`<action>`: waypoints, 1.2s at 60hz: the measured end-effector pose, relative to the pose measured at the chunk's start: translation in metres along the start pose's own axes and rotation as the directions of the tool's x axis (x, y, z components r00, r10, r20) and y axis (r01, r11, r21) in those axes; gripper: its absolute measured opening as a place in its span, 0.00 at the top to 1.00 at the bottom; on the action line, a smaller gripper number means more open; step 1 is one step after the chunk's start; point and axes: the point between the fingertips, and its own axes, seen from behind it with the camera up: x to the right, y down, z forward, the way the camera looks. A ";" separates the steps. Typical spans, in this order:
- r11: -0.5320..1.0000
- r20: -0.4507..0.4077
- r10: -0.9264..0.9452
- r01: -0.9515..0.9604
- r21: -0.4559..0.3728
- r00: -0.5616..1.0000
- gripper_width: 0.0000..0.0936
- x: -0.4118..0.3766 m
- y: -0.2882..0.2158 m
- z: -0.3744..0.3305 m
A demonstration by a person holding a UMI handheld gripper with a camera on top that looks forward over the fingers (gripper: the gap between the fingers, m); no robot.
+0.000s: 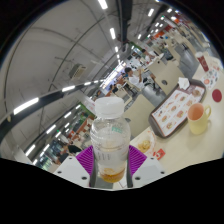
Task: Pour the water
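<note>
A clear plastic bottle [110, 135] with a white cap and a little amber liquid at its bottom stands upright between my fingers. My gripper [111, 160] is shut on the bottle, both purple pads [88, 160] pressing its lower sides. The view is tilted, so the room leans to the right. Beyond the bottle to the right, a plastic cup [198, 118] with yellow-orange drink stands on the pale table [160, 140]. The bottle's base is partly hidden by the fingers.
A brown tray [175, 108] with printed paper lies on the table beside the cup. A small orange-red item [143, 146] lies just right of the bottle. Farther back stretch rows of tables, seats and people under long ceiling lights.
</note>
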 end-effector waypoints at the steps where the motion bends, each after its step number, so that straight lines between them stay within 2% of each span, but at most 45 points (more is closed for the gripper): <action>1: 0.998 0.016 0.055 -0.055 0.005 0.998 0.56 0.001 -0.009 0.003; 6: 0.946 0.079 0.323 -0.325 0.004 0.943 0.56 0.012 -0.042 0.017; 11: 0.831 0.122 0.554 -0.557 -0.014 0.824 0.56 0.033 -0.067 0.025; 19: 0.620 0.149 0.779 -0.784 -0.034 0.609 0.56 0.082 -0.092 0.035; 30: 0.331 0.156 0.934 -0.943 -0.045 0.320 0.56 0.141 -0.100 0.045; 36: 0.275 0.134 0.955 -0.959 -0.062 0.265 0.56 0.159 -0.097 0.052; 43: 0.293 0.093 0.954 -0.952 -0.085 0.285 0.56 0.160 -0.093 0.052; 46: 0.349 0.079 0.936 -0.933 -0.091 0.342 0.56 0.155 -0.095 0.049; 55: 0.686 0.050 0.727 -0.723 -0.080 0.685 0.56 0.142 -0.128 0.033; 63: 0.952 0.005 0.307 -0.307 0.007 0.952 0.56 0.144 -0.192 0.015; 72: 0.983 -0.096 -0.164 0.171 0.072 0.982 0.56 0.167 -0.260 -0.019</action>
